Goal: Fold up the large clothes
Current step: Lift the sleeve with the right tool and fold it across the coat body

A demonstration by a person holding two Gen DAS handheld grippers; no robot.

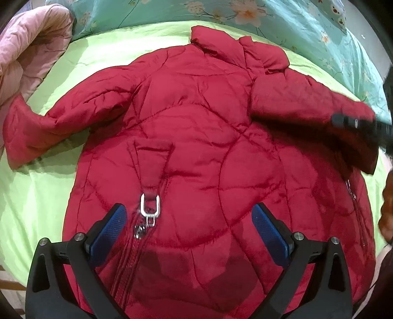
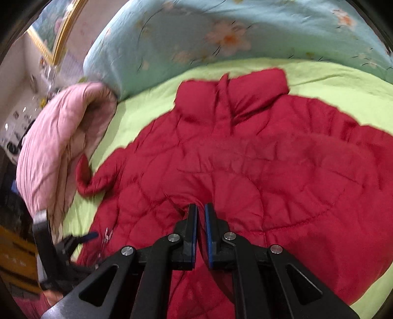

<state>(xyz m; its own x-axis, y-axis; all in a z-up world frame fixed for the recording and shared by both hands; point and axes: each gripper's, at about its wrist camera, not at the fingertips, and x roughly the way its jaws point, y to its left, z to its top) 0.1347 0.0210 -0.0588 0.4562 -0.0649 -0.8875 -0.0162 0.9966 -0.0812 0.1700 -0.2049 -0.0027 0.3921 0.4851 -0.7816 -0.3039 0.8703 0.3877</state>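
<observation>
A red quilted puffer jacket point(image 1: 196, 127) lies spread on a lime green bedsheet point(image 1: 32, 196), collar at the far end. It also fills the right wrist view point(image 2: 270, 171). My left gripper point(image 1: 189, 220) is open above the jacket's lower front, beside a silver zipper pull point(image 1: 149, 208). My right gripper point(image 2: 201, 211) is shut on a fold of the jacket's right sleeve cuff and holds it lifted over the body. In the left wrist view the right gripper point(image 1: 353, 122) shows as a dark blur on the raised right sleeve point(image 1: 307, 108). The left sleeve point(image 1: 36, 130) lies flat, stretched out.
A pink quilted blanket point(image 1: 27, 54) is bunched at the far left point(image 2: 56, 142). A teal floral duvet point(image 1: 270, 17) runs along the head of the bed point(image 2: 221, 32). My left gripper point(image 2: 73, 243) shows at the lower left of the right wrist view.
</observation>
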